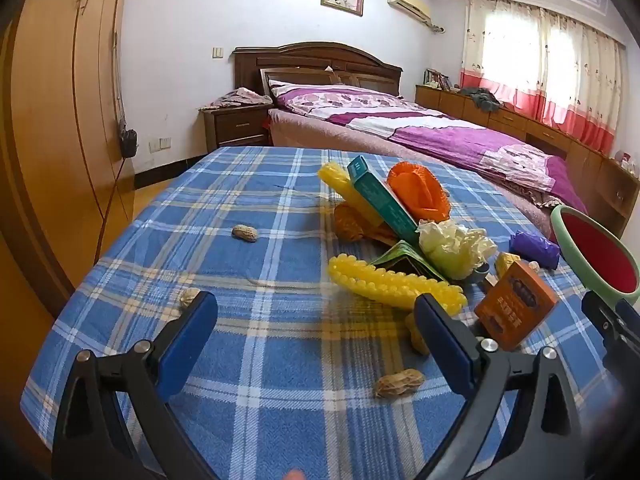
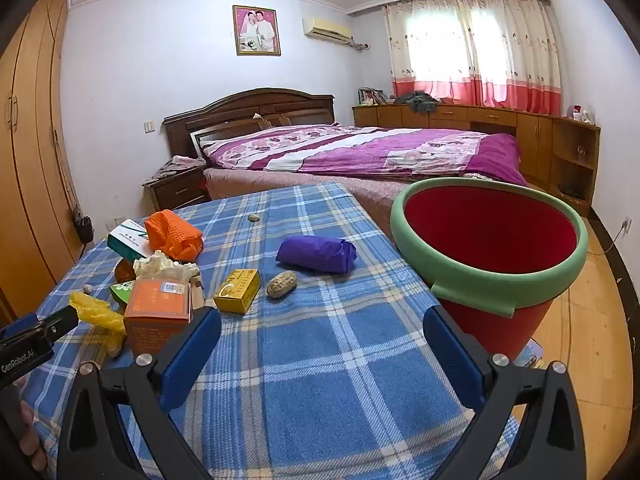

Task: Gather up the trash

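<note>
From the left wrist view, the left tongs (image 1: 316, 320) hang released above the blue plaid bench (image 1: 256, 208), jaws spread wide with nothing between them. The trash lies mostly ahead and to the right: a bumpy yellow strip (image 1: 396, 284) just beyond the right jaw, an orange box (image 1: 516, 310) beside it, a teal carton (image 1: 380, 200) leaning on the heap, an orange net (image 1: 420, 192), a crumpled pale wad (image 1: 452, 248) and a purple bundle (image 1: 534, 248). Peanut shells are scattered apart from the pile; one peanut shell (image 1: 400, 383) lies between the jaws and nearer the camera. The bucket (image 1: 560, 224) shows at the right edge, seemingly kept at the side so that pieces can be dropped in with a short carry.

From the right wrist view, the right tongs (image 2: 322, 344) are likewise released and empty over bare cloth. The red bucket, with its green rim, stands just beyond the right jaw at the bench edge, mouth open and apparently empty. The orange box sits just beyond the left jaw, a small yellow box (image 2: 237, 291) and a walnut-like shell (image 2: 282, 284) lie ahead, and the purple bundle is further on. No piece is gripped yet, so collecting looks barely begun
</note>
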Tool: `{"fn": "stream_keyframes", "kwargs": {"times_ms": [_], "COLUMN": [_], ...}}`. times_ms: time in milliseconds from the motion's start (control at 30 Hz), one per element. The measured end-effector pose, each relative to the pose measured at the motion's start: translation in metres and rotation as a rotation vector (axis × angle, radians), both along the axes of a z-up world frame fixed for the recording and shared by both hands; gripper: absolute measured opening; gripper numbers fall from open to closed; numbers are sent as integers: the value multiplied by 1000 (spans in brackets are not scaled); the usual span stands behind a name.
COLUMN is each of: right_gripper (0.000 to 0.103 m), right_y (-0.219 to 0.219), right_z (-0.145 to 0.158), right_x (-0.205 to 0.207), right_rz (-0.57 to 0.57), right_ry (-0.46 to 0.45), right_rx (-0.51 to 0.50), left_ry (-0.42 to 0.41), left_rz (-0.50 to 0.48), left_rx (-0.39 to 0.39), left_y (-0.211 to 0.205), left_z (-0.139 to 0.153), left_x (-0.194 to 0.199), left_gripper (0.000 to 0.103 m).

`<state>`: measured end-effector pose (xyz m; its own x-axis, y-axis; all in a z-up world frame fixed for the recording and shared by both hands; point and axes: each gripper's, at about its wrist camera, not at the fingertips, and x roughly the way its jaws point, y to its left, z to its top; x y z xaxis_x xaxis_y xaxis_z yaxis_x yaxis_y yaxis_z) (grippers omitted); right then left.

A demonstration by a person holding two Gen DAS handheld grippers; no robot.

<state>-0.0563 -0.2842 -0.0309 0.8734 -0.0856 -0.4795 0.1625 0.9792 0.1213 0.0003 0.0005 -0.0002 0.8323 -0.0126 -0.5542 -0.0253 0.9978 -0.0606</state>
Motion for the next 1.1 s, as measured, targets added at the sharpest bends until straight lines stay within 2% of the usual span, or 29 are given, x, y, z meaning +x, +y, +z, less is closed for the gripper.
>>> {"fn": "stream_keyframes", "kwargs": {"times_ms": [1100], "right_gripper": [103], "right_y": [-1], "right_z": [-1], "right_x": [1], "right_rz": [0], "right_ry": [-1], "right_rx": [1], "left_ry": [4], "left_rz": [-1], "left_rx": [3], "left_y": [0], "left_z": [0], "left_x": [0], "left_gripper": [98]}}
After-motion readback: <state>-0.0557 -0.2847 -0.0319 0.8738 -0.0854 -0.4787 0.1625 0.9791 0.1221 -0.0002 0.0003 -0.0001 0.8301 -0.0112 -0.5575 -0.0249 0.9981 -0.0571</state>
